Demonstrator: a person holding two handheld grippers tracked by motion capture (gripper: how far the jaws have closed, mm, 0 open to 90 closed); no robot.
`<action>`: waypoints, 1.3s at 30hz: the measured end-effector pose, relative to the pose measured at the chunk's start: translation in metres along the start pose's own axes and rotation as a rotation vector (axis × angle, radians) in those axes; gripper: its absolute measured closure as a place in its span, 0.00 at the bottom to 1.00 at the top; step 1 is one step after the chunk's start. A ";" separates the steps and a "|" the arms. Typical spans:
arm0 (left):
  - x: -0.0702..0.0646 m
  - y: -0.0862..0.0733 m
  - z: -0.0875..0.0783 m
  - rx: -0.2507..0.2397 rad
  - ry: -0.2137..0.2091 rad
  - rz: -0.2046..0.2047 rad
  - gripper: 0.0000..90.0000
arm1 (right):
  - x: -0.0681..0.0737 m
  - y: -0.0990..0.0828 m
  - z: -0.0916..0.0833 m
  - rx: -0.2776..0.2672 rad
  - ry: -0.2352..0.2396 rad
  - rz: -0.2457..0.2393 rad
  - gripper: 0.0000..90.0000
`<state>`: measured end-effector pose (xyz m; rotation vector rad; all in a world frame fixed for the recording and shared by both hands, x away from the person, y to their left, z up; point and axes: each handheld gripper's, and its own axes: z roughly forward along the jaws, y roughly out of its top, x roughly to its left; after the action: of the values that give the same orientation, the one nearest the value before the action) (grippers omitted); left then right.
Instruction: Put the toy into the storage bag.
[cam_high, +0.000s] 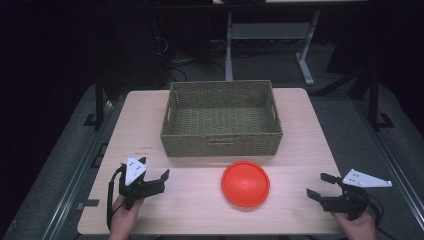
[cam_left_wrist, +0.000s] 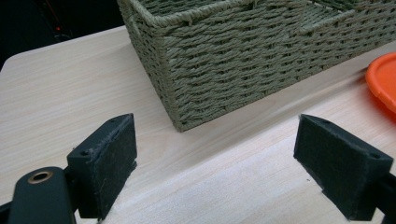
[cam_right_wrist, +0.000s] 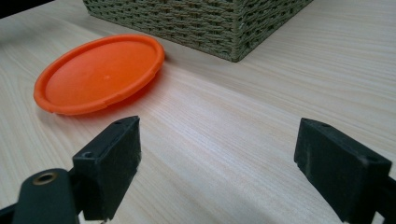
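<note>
An orange round plate (cam_high: 245, 183) lies flat on the wooden table (cam_high: 150, 120), just in front of a woven basket (cam_high: 221, 145) with nothing visible inside. My left gripper (cam_high: 155, 179) rests at the front left of the table, open, pointing toward the basket's near left corner (cam_left_wrist: 180, 122); the plate's rim (cam_left_wrist: 383, 81) shows at that view's right edge. At the front right, my right gripper (cam_high: 321, 186) is open, facing left toward the plate (cam_right_wrist: 100, 74). Nothing lies between either pair of jaws.
The basket (cam_right_wrist: 205, 21) stands at the table's middle back. Bare wood lies on both sides of it and along the front edge. Beyond the table are a dark floor, cables and a white desk frame (cam_high: 270, 35).
</note>
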<state>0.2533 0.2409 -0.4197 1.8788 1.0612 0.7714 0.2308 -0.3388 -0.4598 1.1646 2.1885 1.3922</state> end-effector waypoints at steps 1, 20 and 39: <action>0.000 0.000 0.000 0.002 -0.001 0.000 0.14 | 0.000 0.000 0.000 0.003 0.004 0.004 0.16; -0.001 -0.001 -0.003 -0.002 0.001 0.009 0.14 | 0.014 0.028 0.016 0.044 0.096 0.014 0.17; 0.002 -0.002 -0.001 0.001 0.009 -0.017 0.14 | 0.034 0.076 0.091 0.259 0.204 0.032 0.27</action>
<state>0.2526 0.2442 -0.4209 1.8665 1.0821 0.7706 0.3011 -0.2413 -0.4331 1.1916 2.5663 1.3206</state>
